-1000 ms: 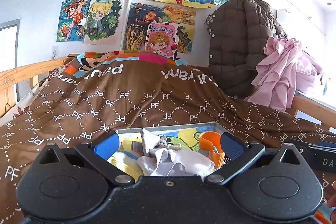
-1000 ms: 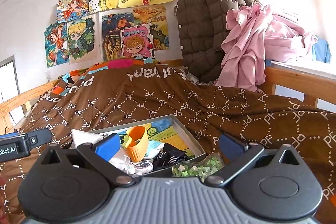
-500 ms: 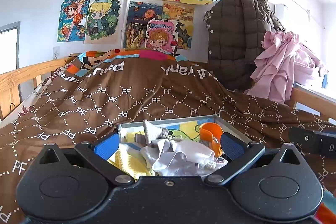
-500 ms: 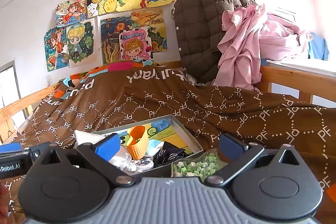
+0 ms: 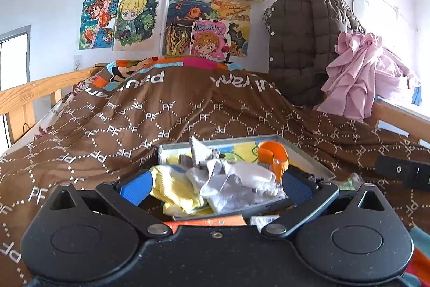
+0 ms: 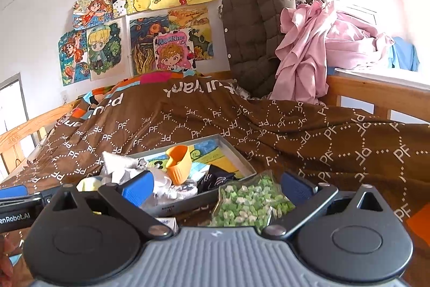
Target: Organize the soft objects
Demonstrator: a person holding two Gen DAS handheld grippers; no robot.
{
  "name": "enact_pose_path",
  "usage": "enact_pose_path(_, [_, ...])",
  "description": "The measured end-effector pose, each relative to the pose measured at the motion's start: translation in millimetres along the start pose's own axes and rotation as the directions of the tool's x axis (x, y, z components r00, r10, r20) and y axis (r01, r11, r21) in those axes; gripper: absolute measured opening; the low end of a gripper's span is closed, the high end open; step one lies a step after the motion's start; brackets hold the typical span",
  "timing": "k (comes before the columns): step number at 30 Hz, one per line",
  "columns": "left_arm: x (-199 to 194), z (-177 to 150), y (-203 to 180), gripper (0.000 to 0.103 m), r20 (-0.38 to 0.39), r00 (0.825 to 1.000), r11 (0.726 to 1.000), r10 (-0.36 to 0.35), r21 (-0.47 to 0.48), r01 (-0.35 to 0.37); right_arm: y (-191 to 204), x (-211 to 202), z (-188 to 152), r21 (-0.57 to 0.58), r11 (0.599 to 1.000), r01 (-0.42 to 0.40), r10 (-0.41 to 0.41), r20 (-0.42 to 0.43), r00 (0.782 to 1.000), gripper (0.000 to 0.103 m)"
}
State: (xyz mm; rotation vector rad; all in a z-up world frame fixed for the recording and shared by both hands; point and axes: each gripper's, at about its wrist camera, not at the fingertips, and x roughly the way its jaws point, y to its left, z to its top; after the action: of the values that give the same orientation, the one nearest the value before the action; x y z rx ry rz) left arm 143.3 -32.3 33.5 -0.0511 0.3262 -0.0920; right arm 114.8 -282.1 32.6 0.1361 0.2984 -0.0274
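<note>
Looking along my left gripper (image 5: 216,183), I see its blue-padded fingers (image 5: 135,186) spread wide with nothing clamped between them. Between and just beyond them lies a pile of soft things in a shallow grey tray (image 5: 311,156) that rests on the brown quilt (image 5: 150,120) of the bed. Nearest me is a pale yellow knitted cloth (image 5: 174,189), and against its right side lies a crumpled white cloth (image 5: 236,179). An orange cup (image 5: 274,156) stands at the pile's right side, tilted. The tray's floor carries a colourful picture.

My right gripper (image 6: 217,186) is also wide open and holds nothing. Its left finger (image 6: 138,186) lies in front of the tray's near left part; its right finger (image 6: 297,185) sits over the quilt. Between them, just outside the tray's near right corner, lies a clear bag of green and white folded stars (image 6: 250,202). In this view the orange cup leans over near the tray's middle, with a dark patterned fabric piece (image 6: 215,178) to its right, inside the tray. The left gripper's black body shows at the left edge.

Behind the bed, drawings (image 6: 172,50) are stuck to the white wall, and a brown puffer jacket (image 6: 258,26) hangs beside a pink garment (image 6: 317,45) draped over the wooden bed rail (image 6: 371,90).
</note>
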Motion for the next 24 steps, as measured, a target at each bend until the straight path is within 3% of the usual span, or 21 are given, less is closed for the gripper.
enact_pose_path(24, [-60.4,-29.2,7.1,0.102,-0.024,0.999,0.999,0.040,0.006,-0.040,7.2,-47.5,-29.8,-0.002,1.000,0.002,-0.002,-0.039,0.999,0.103])
